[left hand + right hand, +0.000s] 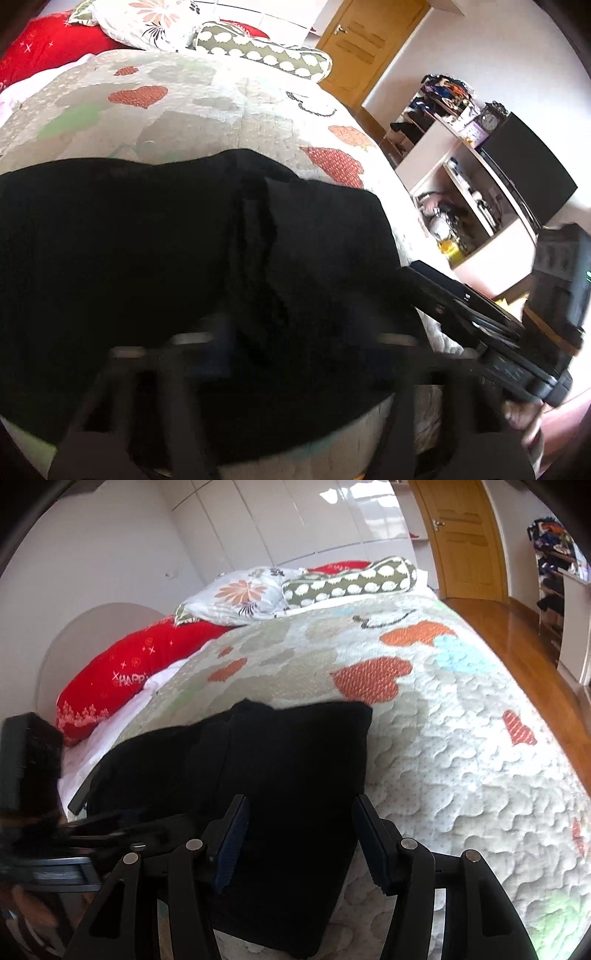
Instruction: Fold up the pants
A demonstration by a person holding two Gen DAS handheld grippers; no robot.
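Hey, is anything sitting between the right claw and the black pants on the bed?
Nothing visible. The right claw is open directly over the near edge of the black pants, which lie on the quilt.

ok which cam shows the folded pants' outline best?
Right wrist view. The black pants lie as a compact folded block on the quilt, with the far and right edges crisp against it. In the left wrist view the pants fill the frame, dark and blurred, with the left part cut off.
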